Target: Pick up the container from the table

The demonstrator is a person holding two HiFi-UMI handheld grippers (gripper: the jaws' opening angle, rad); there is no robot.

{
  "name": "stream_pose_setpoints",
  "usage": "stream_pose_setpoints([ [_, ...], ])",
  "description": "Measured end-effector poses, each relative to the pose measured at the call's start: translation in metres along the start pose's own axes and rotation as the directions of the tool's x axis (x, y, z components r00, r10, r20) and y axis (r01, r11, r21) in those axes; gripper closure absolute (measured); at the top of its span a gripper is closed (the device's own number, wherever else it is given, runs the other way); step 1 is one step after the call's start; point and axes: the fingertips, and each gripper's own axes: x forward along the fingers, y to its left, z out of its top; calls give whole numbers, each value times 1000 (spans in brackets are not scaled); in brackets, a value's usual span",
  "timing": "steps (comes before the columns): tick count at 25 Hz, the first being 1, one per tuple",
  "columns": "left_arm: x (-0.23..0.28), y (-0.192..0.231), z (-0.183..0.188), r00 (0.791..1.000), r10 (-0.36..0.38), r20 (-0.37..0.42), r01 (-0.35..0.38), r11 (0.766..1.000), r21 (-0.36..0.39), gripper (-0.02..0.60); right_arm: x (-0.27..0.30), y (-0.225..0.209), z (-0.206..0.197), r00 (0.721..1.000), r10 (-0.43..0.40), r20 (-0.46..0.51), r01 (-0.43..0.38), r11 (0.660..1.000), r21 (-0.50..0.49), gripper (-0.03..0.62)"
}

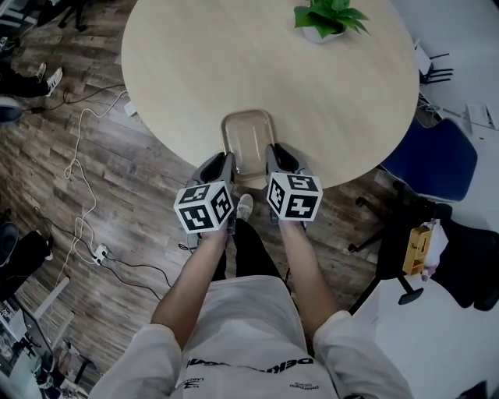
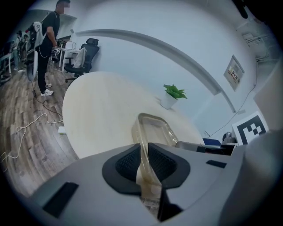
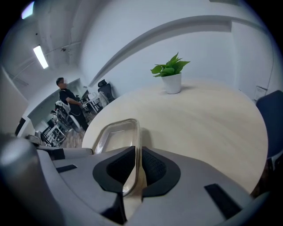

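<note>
A person in a white shirt [image 1: 249, 327] stands at a round table [image 1: 234, 70], arms stretched forward and down, a two-jaw gripper in each hand. The left gripper [image 1: 228, 165] is clamped on the left long wall of a clear, shallow rectangular container [image 1: 248, 139]: in the left gripper view the wall runs straight between the dark ribbed pads [image 2: 128, 162], which press it from both sides. The right gripper [image 1: 272, 158] is clenched on the opposite long wall, and in the right gripper view the thin rim stands upright in the narrow gap between its pads [image 3: 152, 165].

The container sits between the two grippers, its near end level with their fingertips and its far end reaching out just ahead of them, at the table's near edge. It looks empty.

Beyond the jaws the pale wooden tabletop stretches away bare. A small potted plant [image 1: 327, 19] in a white pot stands well ahead of the right gripper, towards the table's far side.

White cables [image 1: 82, 171] trail over the wood floor off to the left gripper's side, and a blue chair [image 1: 437, 160] stands out to the right gripper's side. Far behind the table, a person [image 2: 47, 48] stands among office chairs [image 2: 84, 55].
</note>
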Motion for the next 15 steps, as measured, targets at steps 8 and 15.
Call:
stream_pose_setpoints([
  [8, -4, 0, 5, 1000, 16, 2, -16, 999, 34, 526, -7, 5, 0, 1000, -15, 18, 15, 1000, 11, 528],
  [15, -11, 0, 10, 1000, 13, 20, -14, 999, 48, 535, -15, 13, 5, 999, -13, 40, 13, 1000, 15, 532],
])
